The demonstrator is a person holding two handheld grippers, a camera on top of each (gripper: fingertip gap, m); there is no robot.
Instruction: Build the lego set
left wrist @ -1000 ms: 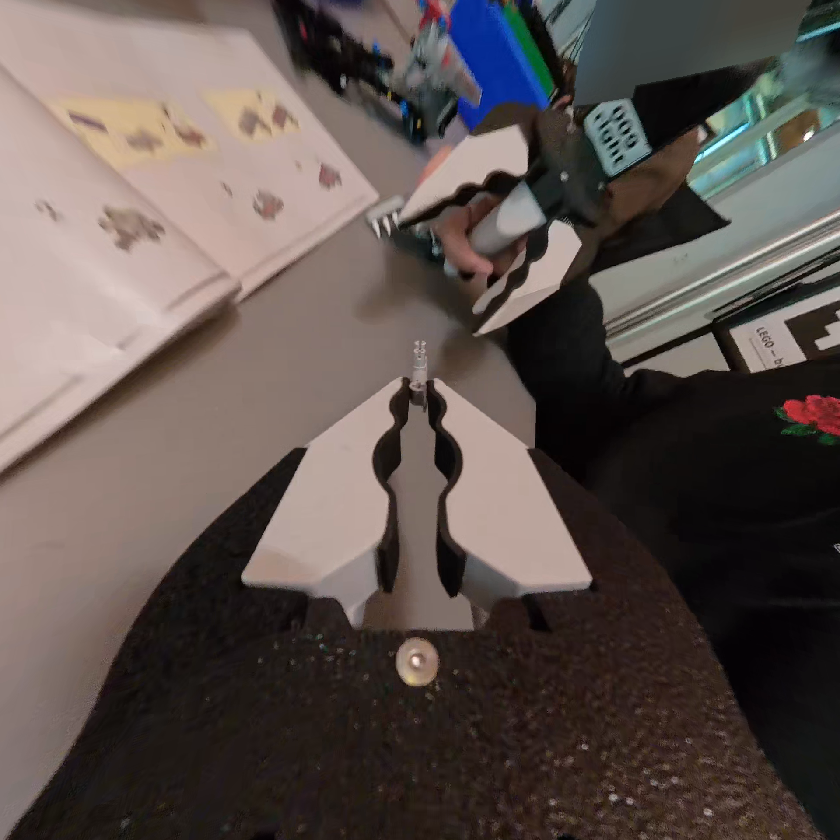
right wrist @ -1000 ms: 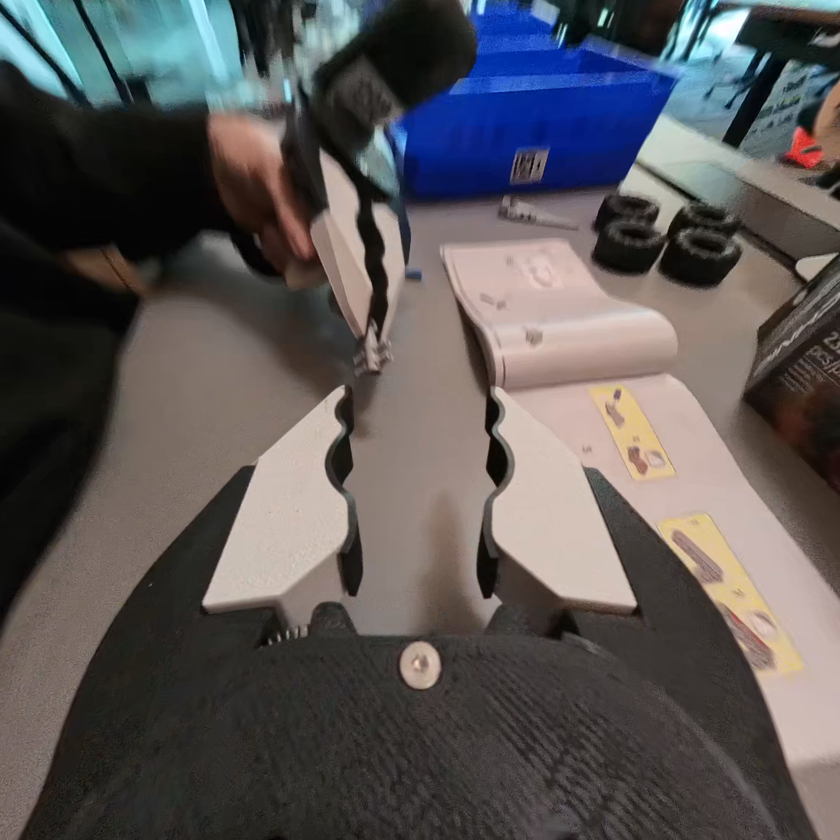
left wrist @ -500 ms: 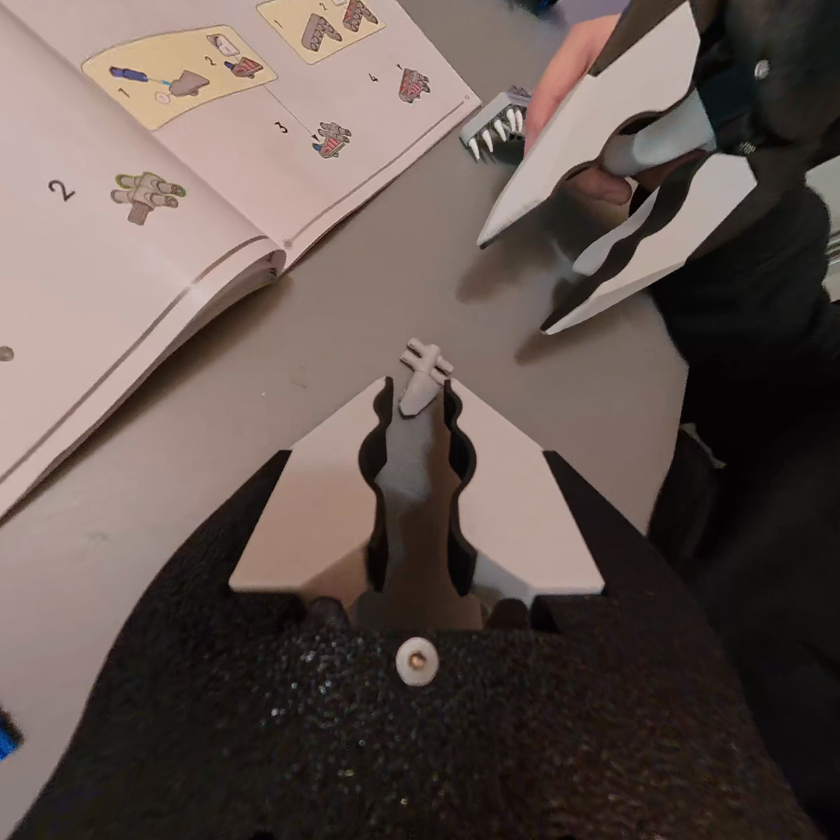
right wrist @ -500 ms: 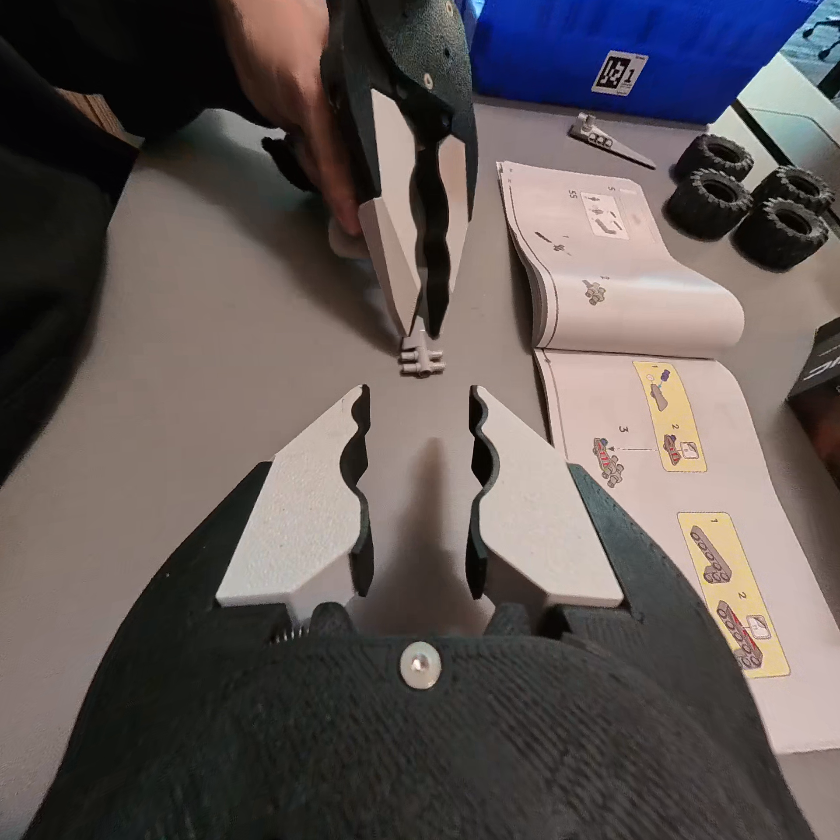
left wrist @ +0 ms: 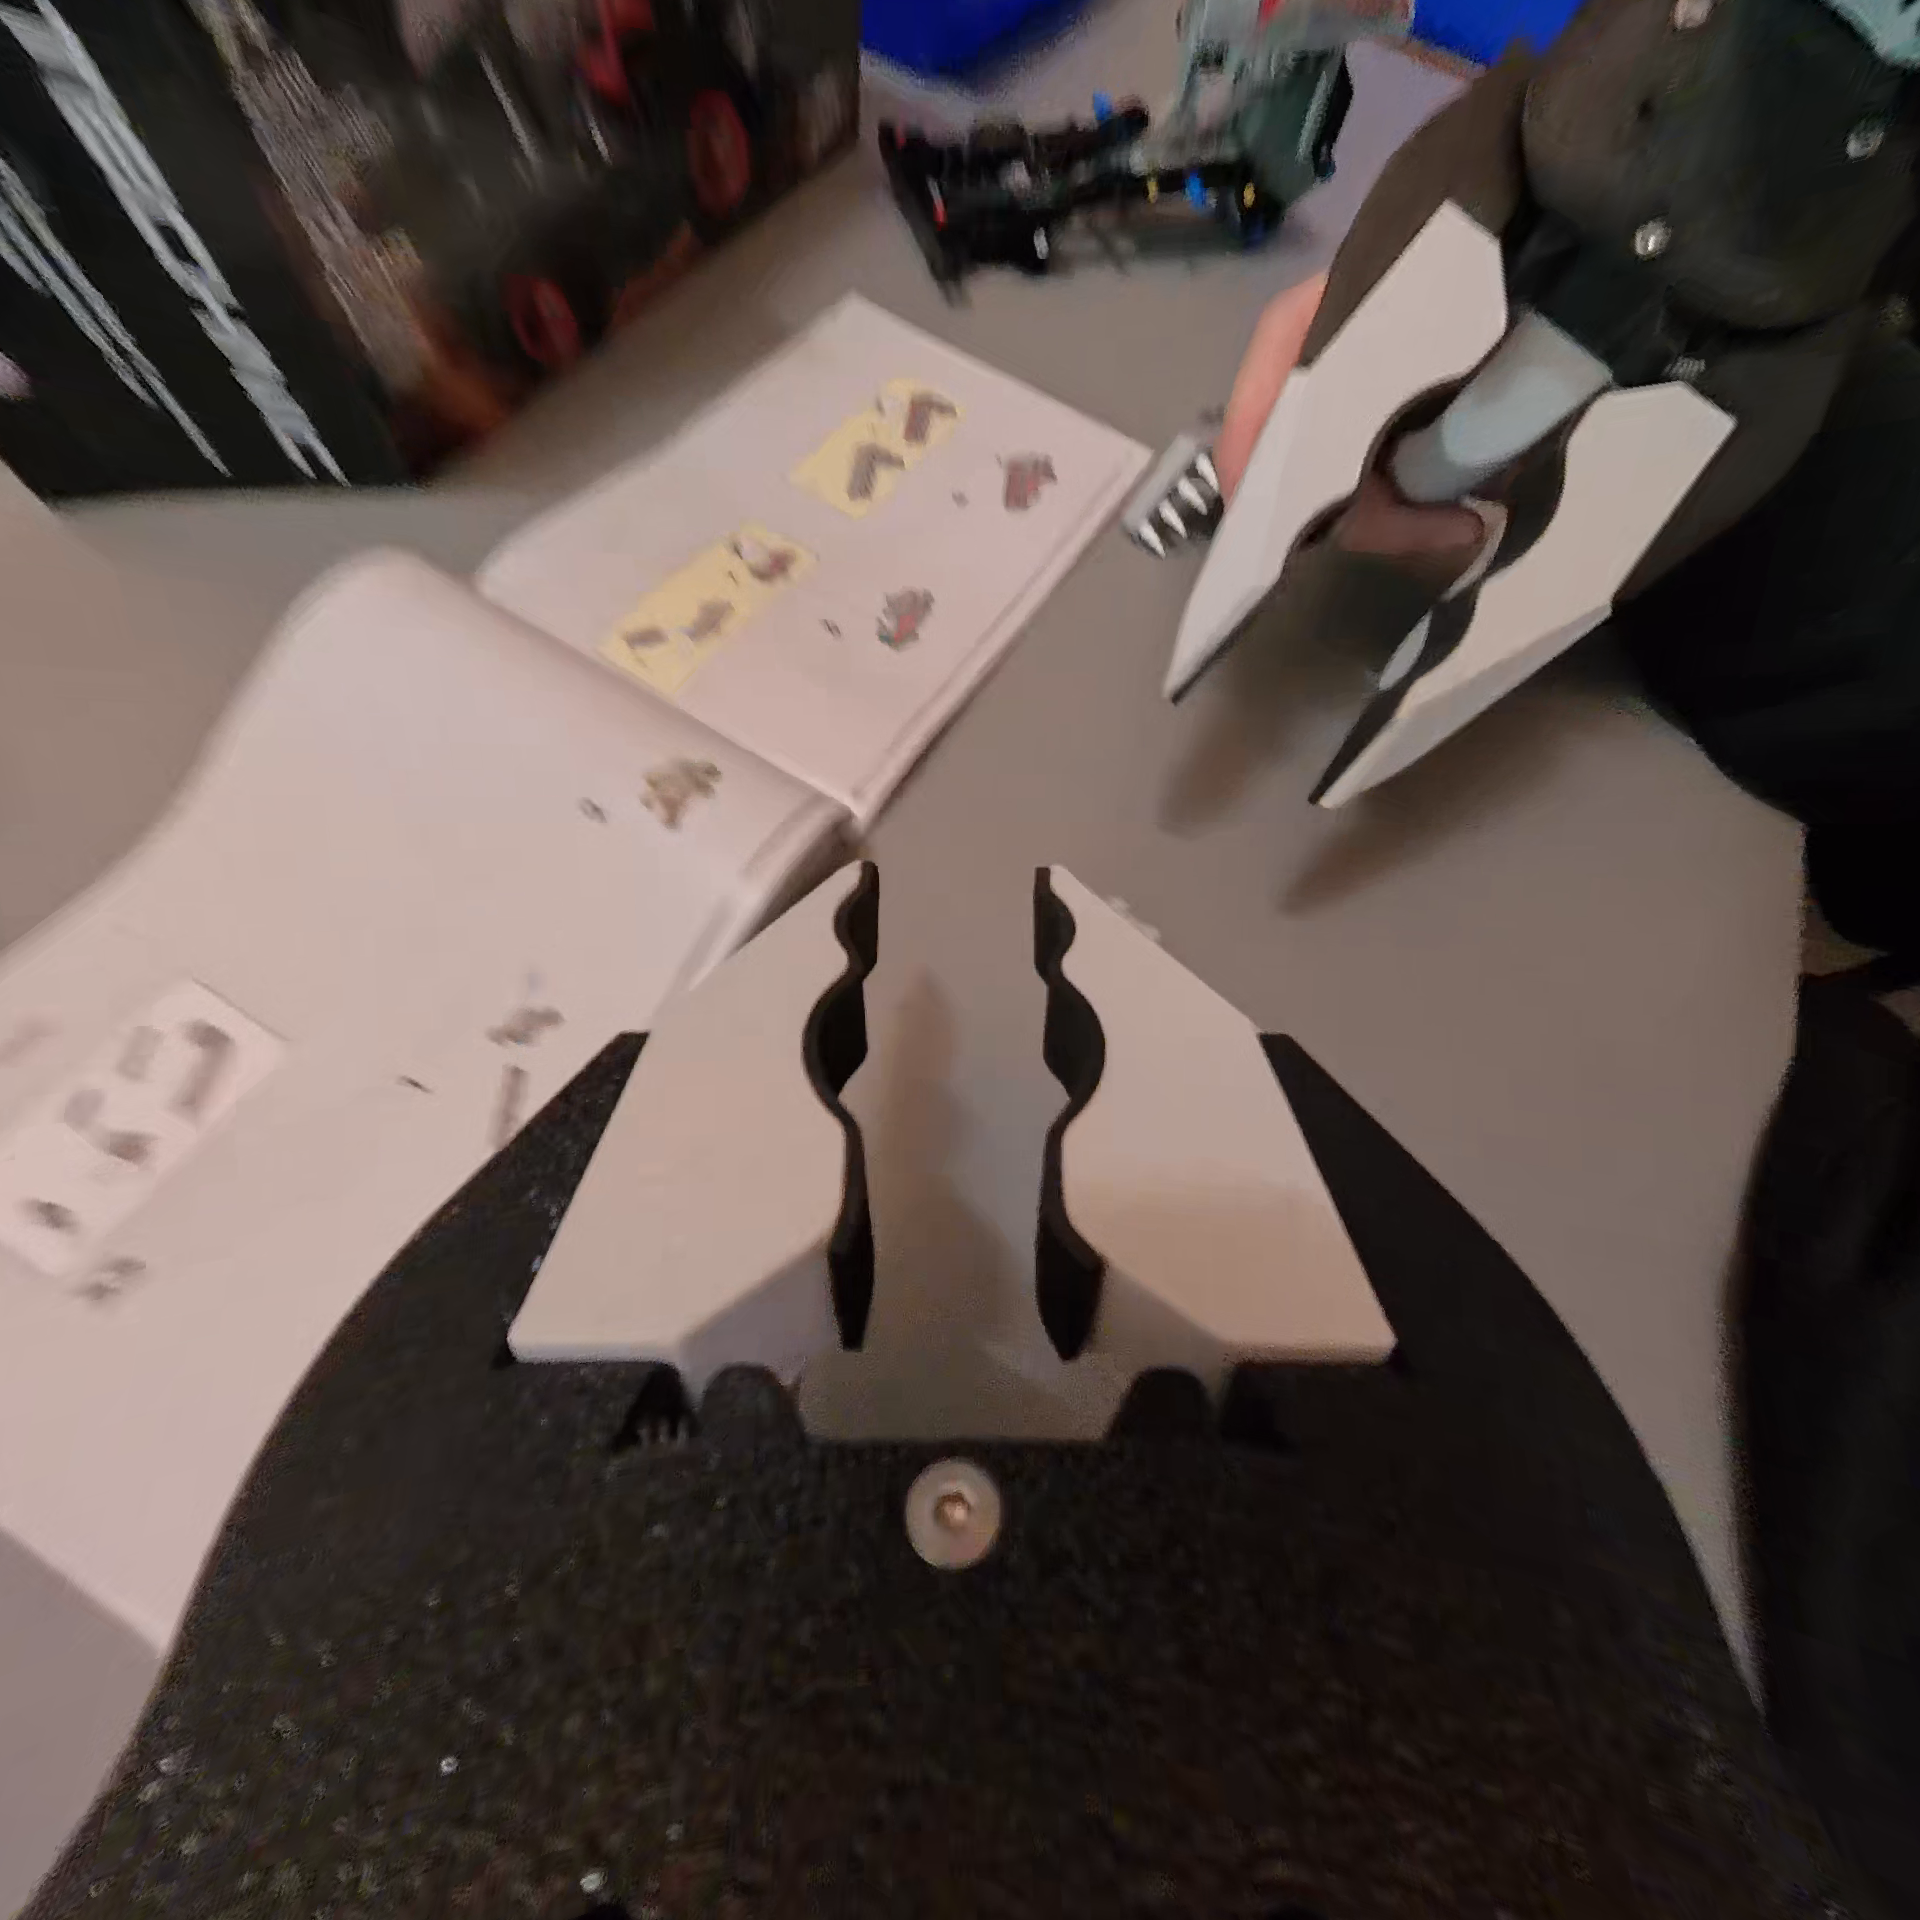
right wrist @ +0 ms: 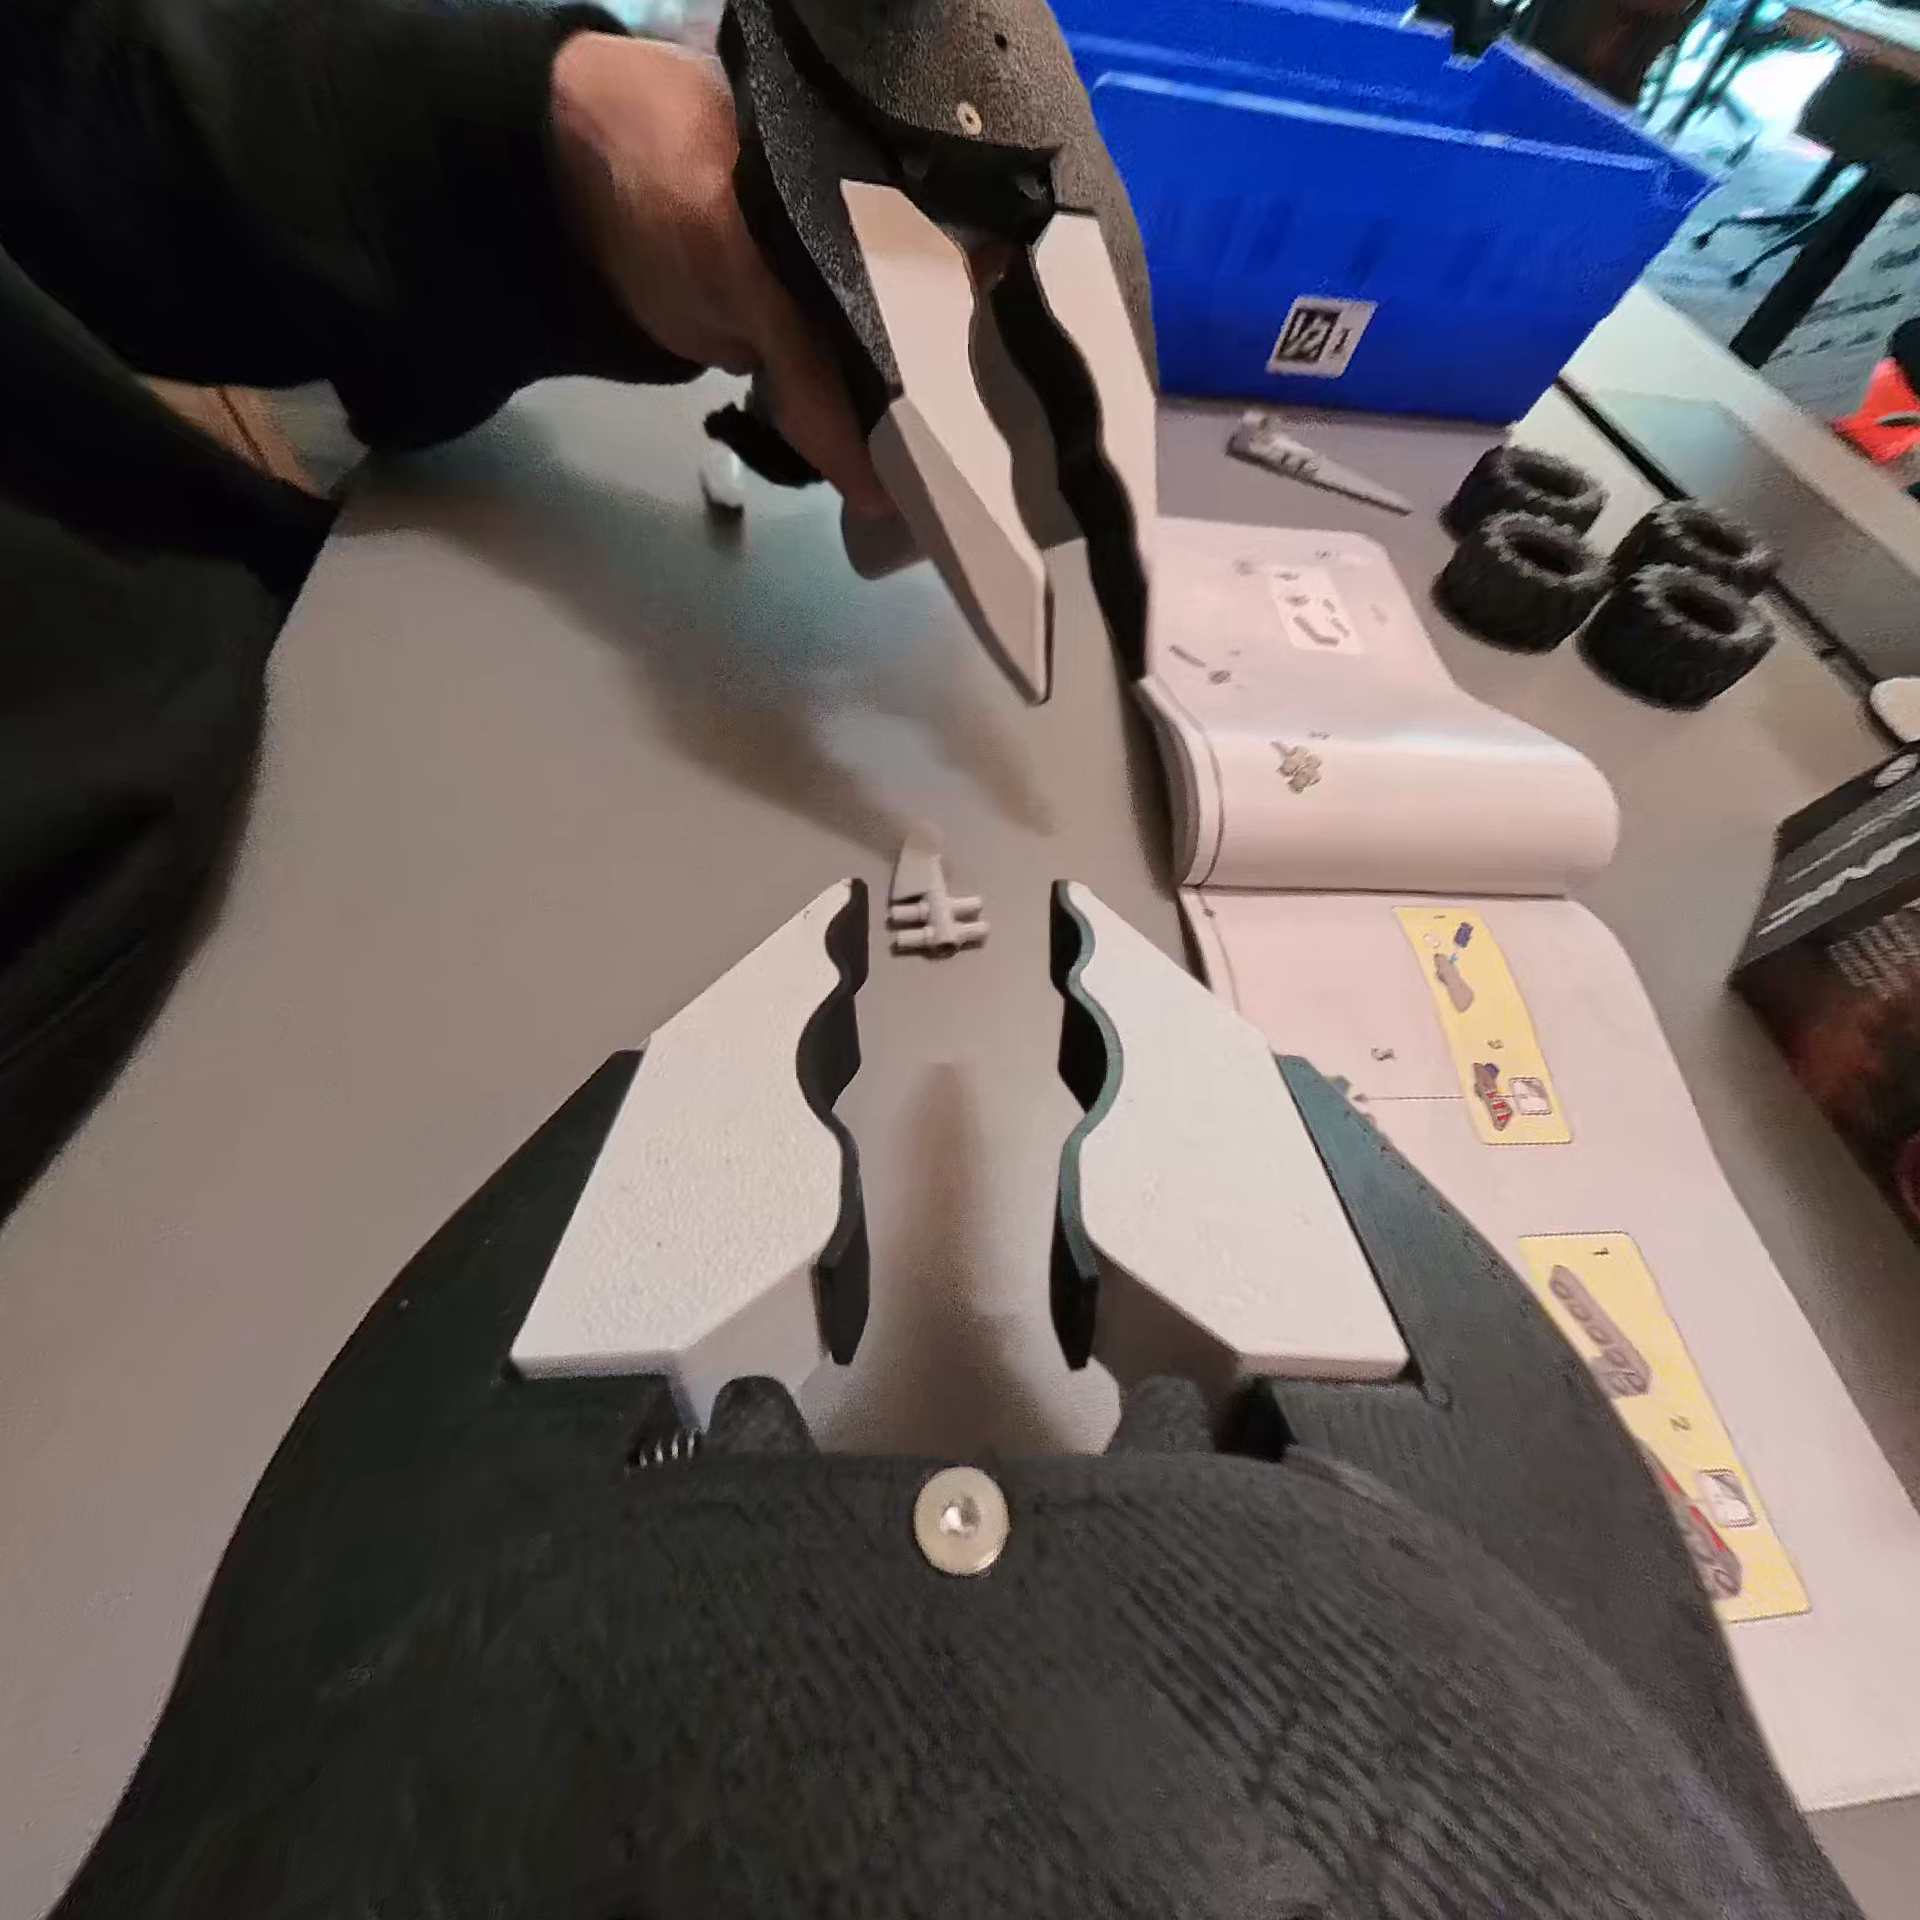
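A small grey Lego connector piece (right wrist: 932, 904) lies flat on the grey tabletop (right wrist: 499, 831), just beyond the tips of the right tool (right wrist: 958, 894) and lined up with the gap between them; that tool's fingers stand apart and hold nothing. The piece is pale grey, with a short stem and cross pins. The left tool (right wrist: 1081, 665) hangs above and beyond it, tips pointing down, fingers apart and empty. An open instruction booklet (right wrist: 1351, 790) lies to the right.

Matt grey table (right wrist: 520, 831), paper booklet (right wrist: 1403, 790), smooth grey plastic piece (right wrist: 932, 906), knobbly black rubber tyres (right wrist: 1600, 592).
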